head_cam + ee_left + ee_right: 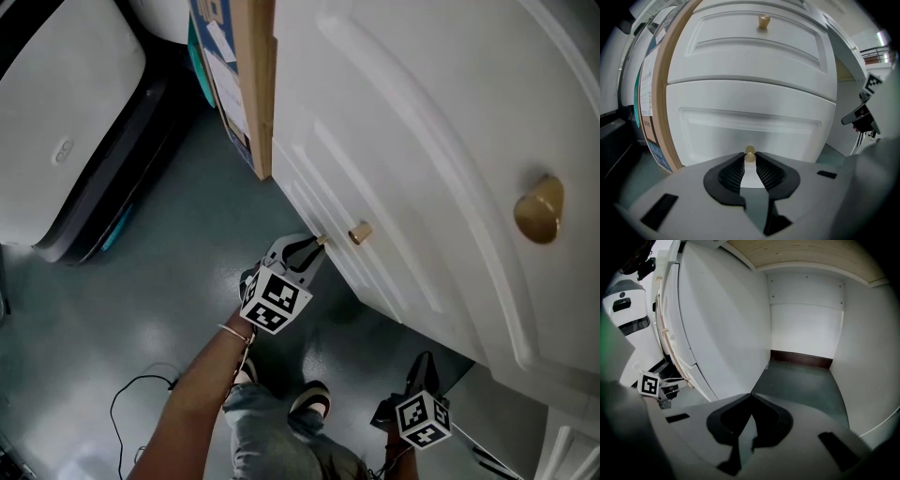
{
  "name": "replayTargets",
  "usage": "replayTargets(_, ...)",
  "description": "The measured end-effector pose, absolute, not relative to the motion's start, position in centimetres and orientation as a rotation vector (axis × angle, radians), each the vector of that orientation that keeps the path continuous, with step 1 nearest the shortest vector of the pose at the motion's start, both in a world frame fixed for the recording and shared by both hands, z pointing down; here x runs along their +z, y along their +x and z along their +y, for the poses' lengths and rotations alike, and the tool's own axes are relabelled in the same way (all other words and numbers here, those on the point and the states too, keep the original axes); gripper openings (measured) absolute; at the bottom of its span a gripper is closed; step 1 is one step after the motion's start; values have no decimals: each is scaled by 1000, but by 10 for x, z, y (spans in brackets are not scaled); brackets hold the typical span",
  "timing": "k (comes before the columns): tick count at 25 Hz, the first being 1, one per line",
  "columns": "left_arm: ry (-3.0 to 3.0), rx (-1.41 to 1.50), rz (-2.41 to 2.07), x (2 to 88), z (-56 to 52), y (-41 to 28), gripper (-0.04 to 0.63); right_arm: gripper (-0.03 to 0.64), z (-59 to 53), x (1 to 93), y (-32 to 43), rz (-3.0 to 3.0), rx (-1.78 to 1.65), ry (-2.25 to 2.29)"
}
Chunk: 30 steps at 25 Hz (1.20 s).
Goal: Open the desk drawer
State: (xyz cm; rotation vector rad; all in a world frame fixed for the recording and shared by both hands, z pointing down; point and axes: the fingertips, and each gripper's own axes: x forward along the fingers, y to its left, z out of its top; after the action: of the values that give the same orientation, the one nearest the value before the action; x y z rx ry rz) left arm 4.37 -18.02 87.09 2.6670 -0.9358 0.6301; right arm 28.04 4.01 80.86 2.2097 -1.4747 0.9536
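Observation:
The white desk drawer front (750,124) carries a small brass knob (749,153). My left gripper (749,157) is shut on that knob, which sits between the black fingertips (736,166). In the head view the left gripper (319,242) points at the lowest drawer with the knob (322,240) at its tips. Further up are a second brass knob (360,232) (764,21) and a larger one (539,208). My right gripper (424,361) hangs low at the right, away from the drawers, shut on nothing (750,395).
A wooden panel with a printed box (246,84) leans against the desk's left side. A white, dark-edged appliance (66,141) stands at the left. A black cable (131,398) and the person's shoe (309,398) are on the grey-green floor. The right gripper view faces the white knee recess (806,333).

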Motion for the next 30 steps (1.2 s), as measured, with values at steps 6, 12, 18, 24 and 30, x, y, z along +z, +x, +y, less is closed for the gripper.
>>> replayTargets(6, 2668, 634, -893, 871, -176, 38, 89, 8, 40, 804, 279, -1488, 935, 2191)
replayTargets(12, 2655, 649, -904, 871, -165, 24, 89, 8, 50, 805, 278, -1464, 971, 2189)
replayTargets(18, 2635, 655, -919, 871, -157, 13, 89, 8, 53, 807, 269, -1476, 980, 2152)
replayTargets(24, 2630, 667, -909, 872, -149, 4, 89, 8, 51, 803, 267, -1488, 966, 2138)
replayTargets(30, 2623, 688, -911, 872, -140, -6, 89, 8, 49, 800, 262, -1493, 956, 2134)
